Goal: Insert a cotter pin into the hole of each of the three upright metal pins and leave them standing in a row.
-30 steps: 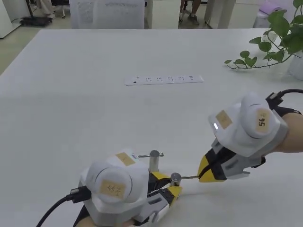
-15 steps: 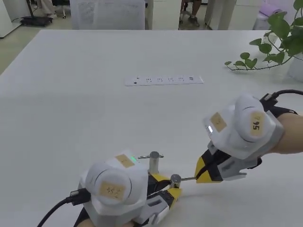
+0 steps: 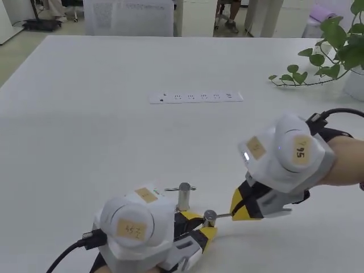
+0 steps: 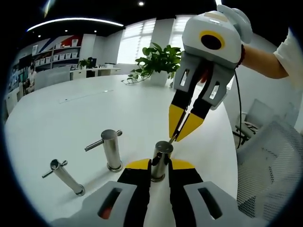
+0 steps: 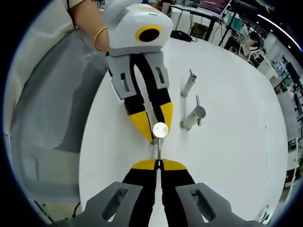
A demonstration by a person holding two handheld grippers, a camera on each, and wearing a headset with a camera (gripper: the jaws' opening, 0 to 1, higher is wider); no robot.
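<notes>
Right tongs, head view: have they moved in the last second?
Yes: right tongs shifted slightly left, toward the pin, judged against the power strip.

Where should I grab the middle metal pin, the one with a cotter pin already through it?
Probably its bare lower shaft: pinch across the middle metal pin below the cotter pin, coming in level from a side where the cotter pin does not stick out. It stands upright and round, its top crossed by that pin.

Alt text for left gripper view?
Left gripper clamps an upright metal pin on a table while the right gripper holds a cotter pin at its top. Two more metal pins, cotter pins through them, stand at left.
</notes>
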